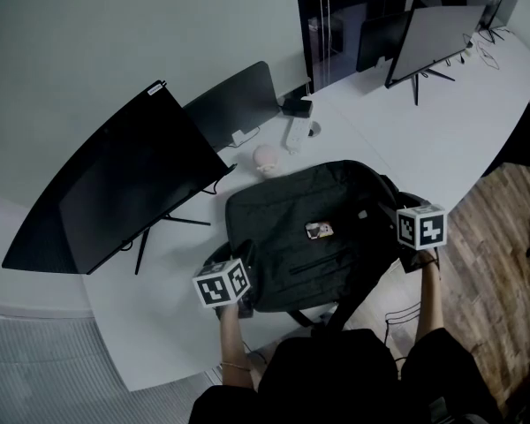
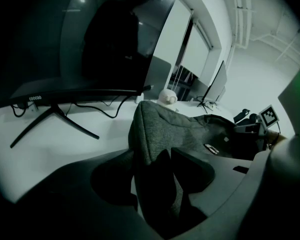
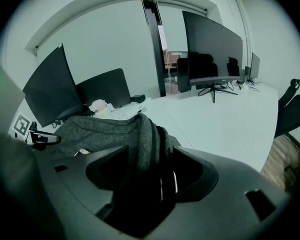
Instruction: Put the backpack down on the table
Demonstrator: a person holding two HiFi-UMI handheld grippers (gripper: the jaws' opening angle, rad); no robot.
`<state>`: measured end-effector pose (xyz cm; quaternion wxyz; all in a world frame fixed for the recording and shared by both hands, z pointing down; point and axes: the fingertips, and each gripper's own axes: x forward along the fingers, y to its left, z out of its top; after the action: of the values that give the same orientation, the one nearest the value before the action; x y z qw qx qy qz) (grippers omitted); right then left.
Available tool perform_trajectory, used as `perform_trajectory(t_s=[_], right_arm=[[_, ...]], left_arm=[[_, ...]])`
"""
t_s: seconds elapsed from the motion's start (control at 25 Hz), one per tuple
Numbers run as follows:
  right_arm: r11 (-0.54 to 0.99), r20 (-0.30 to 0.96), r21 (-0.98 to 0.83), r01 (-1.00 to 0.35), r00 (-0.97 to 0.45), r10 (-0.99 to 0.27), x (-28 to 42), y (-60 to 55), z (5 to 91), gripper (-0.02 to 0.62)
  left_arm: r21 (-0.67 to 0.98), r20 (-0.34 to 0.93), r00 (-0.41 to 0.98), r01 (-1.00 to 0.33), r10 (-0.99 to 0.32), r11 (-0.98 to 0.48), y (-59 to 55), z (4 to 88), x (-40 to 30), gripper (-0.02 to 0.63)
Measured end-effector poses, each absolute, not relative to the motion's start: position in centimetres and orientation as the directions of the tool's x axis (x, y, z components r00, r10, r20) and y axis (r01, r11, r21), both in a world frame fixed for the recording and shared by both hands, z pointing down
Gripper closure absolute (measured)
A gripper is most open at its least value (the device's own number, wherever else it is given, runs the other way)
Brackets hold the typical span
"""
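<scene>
One backpack, one counter, two tongs. The left tongs (image 2: 154, 160) gape wide, with the left edge of the dark grey backpack (image 1: 291, 254) between them, not pinched. The backpack lies flat on the white counter (image 1: 397, 140) near its front edge, one small tag (image 1: 319, 230) on top; what it holds cannot be seen. The right tongs (image 3: 151, 156) gape wide around its right edge. Behind stand at least four monitors, the biggest (image 1: 115, 188) at far left, and one pale round thing (image 1: 267, 158).
</scene>
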<state>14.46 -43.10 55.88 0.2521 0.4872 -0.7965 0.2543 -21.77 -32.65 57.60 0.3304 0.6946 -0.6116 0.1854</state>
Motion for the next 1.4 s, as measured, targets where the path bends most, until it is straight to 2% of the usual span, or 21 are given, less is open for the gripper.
perform_trajectory(t_s=[0.28, 0.4, 0.44, 0.48, 0.52, 0.64, 1.04, 1.4], right_arm=[[0.376, 0.556, -0.117, -0.919, -0.374, -0.742, 15.0, -42.5, 52.2, 0.363], [0.386, 0.514, -0.131, -0.913, -0.395, -0.762, 14.7, -41.9, 50.6, 0.44], [0.387, 0.502, -0.133, -0.913, -0.398, -0.768, 14.6, -41.7, 50.2, 0.482], [0.389, 0.49, -0.129, -0.912, -0.4, -0.775, 14.6, -41.5, 49.7, 0.529], [0.392, 0.477, -0.125, -0.912, -0.401, -0.782, 14.6, -41.3, 49.2, 0.548], [0.406, 0.428, -0.132, -0.904, -0.422, -0.799, 14.2, -40.6, 47.7, 0.57], [0.481, 0.183, -0.222, -0.848, -0.521, -0.834, 13.0, -38.2, 41.5, 0.581], [0.519, 0.032, -0.195, -0.832, -0.534, -0.845, 12.9, -36.5, 37.6, 0.582]], left_arm=[[0.145, 0.576, 0.14, -0.987, -0.806, -0.067, -31.9, 54.2, -22.6, 0.48], [0.121, 0.529, 0.143, -0.988, -0.837, -0.092, -31.2, 52.7, -22.4, 0.568], [0.119, 0.514, 0.153, -0.987, -0.844, -0.106, -31.0, 52.1, -22.2, 0.578], [0.118, 0.499, 0.164, -0.986, -0.851, -0.121, -30.8, 51.7, -22.0, 0.581], [0.12, 0.485, 0.175, -0.984, -0.857, -0.134, -30.6, 51.1, -21.7, 0.586], [0.12, 0.442, 0.198, -0.98, -0.875, -0.161, -30.1, 49.5, -21.2, 0.589], [0.072, 0.313, 0.193, -0.981, -0.93, -0.18, -29.0, 44.2, -20.2, 0.591], [0.037, 0.187, 0.157, -0.988, -0.97, -0.153, -28.1, 40.3, -20.6, 0.591]])
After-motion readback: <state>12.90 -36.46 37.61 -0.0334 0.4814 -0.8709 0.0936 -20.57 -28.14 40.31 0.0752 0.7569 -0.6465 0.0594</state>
